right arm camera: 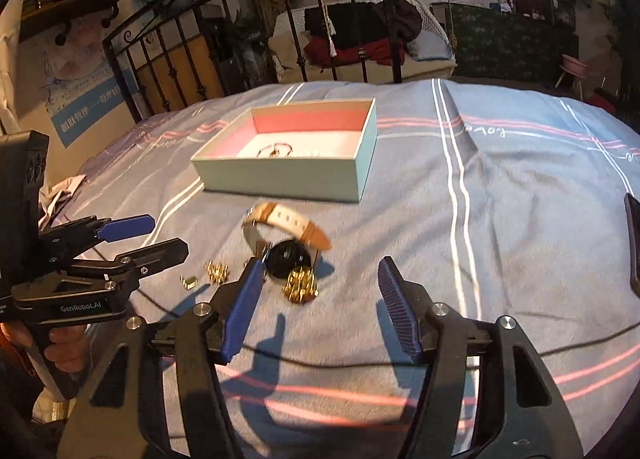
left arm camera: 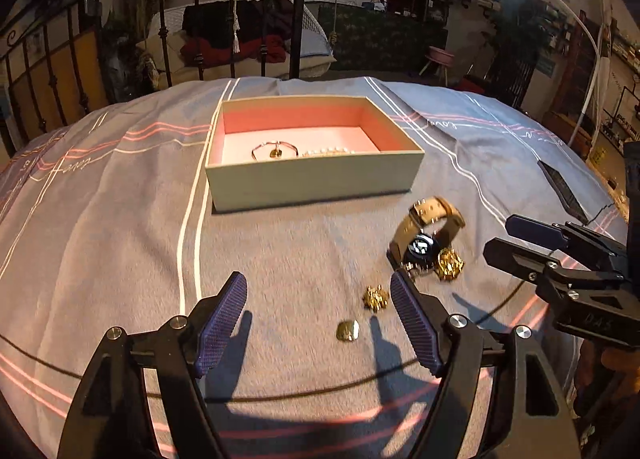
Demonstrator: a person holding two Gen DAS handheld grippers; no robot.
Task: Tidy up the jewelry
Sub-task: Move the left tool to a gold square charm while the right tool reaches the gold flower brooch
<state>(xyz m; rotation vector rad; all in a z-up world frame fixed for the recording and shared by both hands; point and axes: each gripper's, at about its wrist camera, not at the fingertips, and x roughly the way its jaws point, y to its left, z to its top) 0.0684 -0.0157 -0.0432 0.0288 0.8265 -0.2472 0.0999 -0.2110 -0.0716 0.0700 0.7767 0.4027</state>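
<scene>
An open box [left arm camera: 312, 179] [right arm camera: 288, 179] with a pink lining stands on the bed; a ring bracelet [left arm camera: 275, 150] and a pearl strand [left arm camera: 332, 151] lie inside. A tan-strapped watch [left arm camera: 426, 237] [right arm camera: 286, 235] lies in front of it. Beside the watch lie a gold brooch [left arm camera: 450, 264] [right arm camera: 300, 285], a smaller gold cluster [left arm camera: 376, 298] [right arm camera: 216, 272] and a small gold piece [left arm camera: 347, 331] [right arm camera: 189, 282]. My left gripper [left arm camera: 318, 291] [right arm camera: 158, 237] is open and empty, near the small gold pieces. My right gripper [right arm camera: 320, 275] [left arm camera: 496, 235] is open and empty, just short of the watch.
The bed has a blue-grey striped sheet [left arm camera: 120, 219]. A black iron bed frame [left arm camera: 180, 19] stands behind the box. A dark flat device [left arm camera: 564, 191] [right arm camera: 632, 243] lies on the sheet at the right.
</scene>
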